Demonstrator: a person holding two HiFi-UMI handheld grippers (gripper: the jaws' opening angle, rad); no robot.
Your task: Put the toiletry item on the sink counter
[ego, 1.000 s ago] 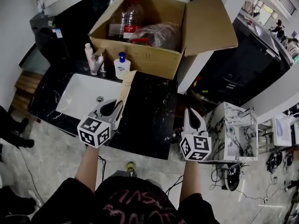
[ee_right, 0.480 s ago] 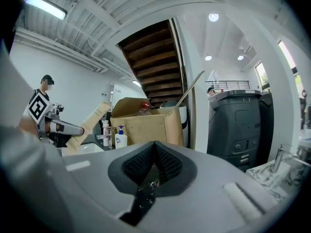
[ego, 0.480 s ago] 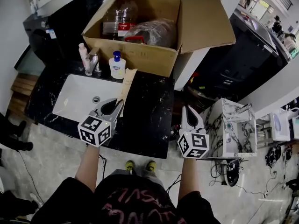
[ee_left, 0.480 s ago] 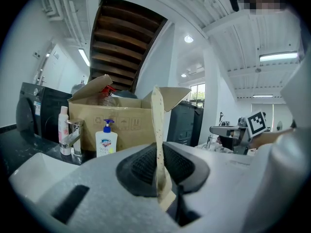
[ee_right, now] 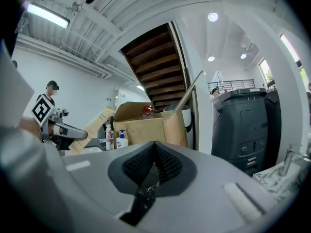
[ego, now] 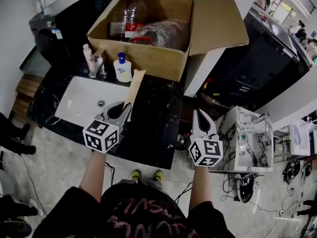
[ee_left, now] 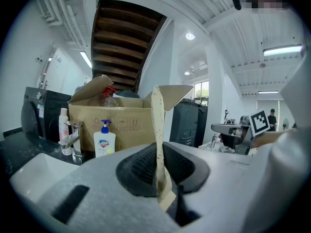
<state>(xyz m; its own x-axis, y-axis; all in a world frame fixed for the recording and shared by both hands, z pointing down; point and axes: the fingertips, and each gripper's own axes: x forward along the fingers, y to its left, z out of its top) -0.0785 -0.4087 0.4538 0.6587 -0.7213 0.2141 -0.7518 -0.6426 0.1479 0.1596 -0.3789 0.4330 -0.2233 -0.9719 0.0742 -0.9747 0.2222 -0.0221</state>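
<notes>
Head view: the left gripper (ego: 126, 109) still pinches the flat tan cardboard packet (ego: 133, 86) over the black marble sink counter (ego: 159, 119), just right of the white basin (ego: 81, 102). A second yellow shoe (ego: 157, 174) has come into view. The open brown cardboard box (ego: 148, 59) holds clear plastic bottles (ego: 130, 22) and a crumpled clear bag (ego: 161, 33).

Left gripper view: the pads clamp the packet edge-on.

Right gripper view: the right gripper (ee_right: 154, 148) is pressed together, empty.

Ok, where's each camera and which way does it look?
Head view: on the head, looking steeply down at the sink and cardboard box; forearms, left gripper, right gripper show.
Left gripper view: on that gripper, along its jaws, shut on a tan strip, toward the box.
Right gripper view: along its own shut jaws, toward the box.
Shared: all see the box and soap bottle.
</notes>
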